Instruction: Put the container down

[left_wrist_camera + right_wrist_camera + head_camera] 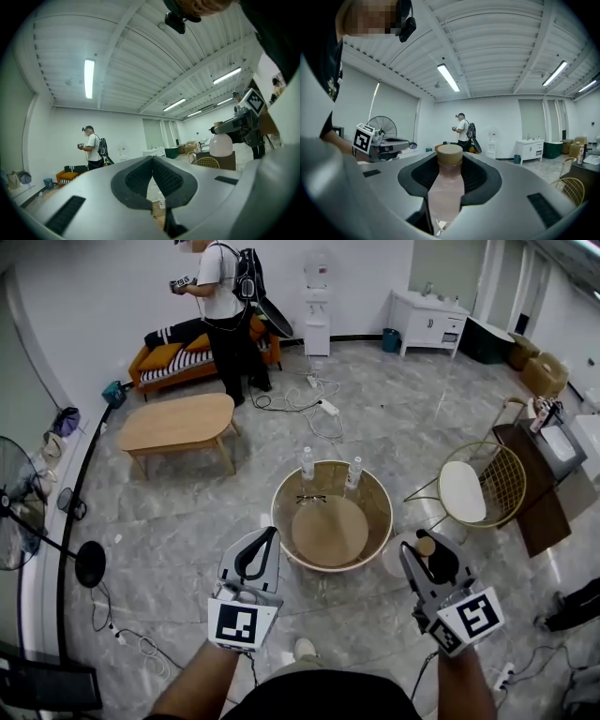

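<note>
- Translucent white with a tan cap, the container [446, 190] stands upright between the pads of the right gripper [427, 557]. They press its neck just under the cap, so it is held off any surface.
- Seen from the head view, the container hangs just outside the near right rim of the round table [277, 521]. Its rounded body bulges out below the jaws on the table's side.
- Its long axis is vertical, which suits setting it down on its base with no turning. The gripper itself points about level.
- The key relation is that the table lies ahead and to the left of the loaded gripper. I judge the next move to be a short carry over the rim, then a lowering.
- The left gripper [271, 536] sits at the table's near left rim. Its jaw tips are together with nothing between them, so it has no part in the hold.
- Two water bottles [307, 463] stand at the table's far rim, and a pair of spectacles [312, 499] lies just on the near side of them.
- The near half of the top, which looks like glass over a round wooden shelf, is bare and seems the safest landing spot.
- A gold wire chair [483, 486] stands beside the table's right side, apart from it, so a wide swing to the right has less room than a straight reach forward.
- The raised rim is the edge to clear, and a low approach could knock the container's body against it.
</note>
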A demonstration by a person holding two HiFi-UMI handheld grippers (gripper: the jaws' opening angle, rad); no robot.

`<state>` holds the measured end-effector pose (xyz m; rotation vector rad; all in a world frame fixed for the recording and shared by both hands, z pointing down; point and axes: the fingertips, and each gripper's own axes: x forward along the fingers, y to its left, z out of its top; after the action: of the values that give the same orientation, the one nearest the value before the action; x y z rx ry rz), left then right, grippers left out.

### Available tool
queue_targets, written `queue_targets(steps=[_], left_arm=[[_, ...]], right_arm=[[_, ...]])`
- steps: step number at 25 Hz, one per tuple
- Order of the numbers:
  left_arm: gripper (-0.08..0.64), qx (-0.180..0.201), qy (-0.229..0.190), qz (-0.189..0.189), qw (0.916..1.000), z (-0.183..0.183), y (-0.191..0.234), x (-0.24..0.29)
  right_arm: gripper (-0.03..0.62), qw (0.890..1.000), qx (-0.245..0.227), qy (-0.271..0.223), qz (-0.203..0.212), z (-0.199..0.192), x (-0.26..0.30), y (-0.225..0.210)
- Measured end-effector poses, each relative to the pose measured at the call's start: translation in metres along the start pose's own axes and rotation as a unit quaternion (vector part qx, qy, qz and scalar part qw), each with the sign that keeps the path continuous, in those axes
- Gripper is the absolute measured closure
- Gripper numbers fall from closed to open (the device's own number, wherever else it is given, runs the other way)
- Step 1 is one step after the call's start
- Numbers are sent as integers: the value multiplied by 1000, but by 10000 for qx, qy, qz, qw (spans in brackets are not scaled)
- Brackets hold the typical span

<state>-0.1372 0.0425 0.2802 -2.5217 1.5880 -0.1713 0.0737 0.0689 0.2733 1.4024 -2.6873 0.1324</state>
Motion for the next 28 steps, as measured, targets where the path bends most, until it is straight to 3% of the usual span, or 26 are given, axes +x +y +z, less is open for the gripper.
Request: queue_targets(steps=[6, 18, 28], left_arm=[[545, 4, -95, -255, 9996, -3, 17, 9], [545, -84, -74, -295, 9995, -10, 35, 24], [545, -36, 31, -246, 9997, -19, 45, 53]], right_arm=[[445, 9999, 57, -7, -89, -2, 21, 10], [445, 9998, -55, 77, -159, 3, 36, 3], [445, 9999, -48, 120, 70, 3, 71, -16]])
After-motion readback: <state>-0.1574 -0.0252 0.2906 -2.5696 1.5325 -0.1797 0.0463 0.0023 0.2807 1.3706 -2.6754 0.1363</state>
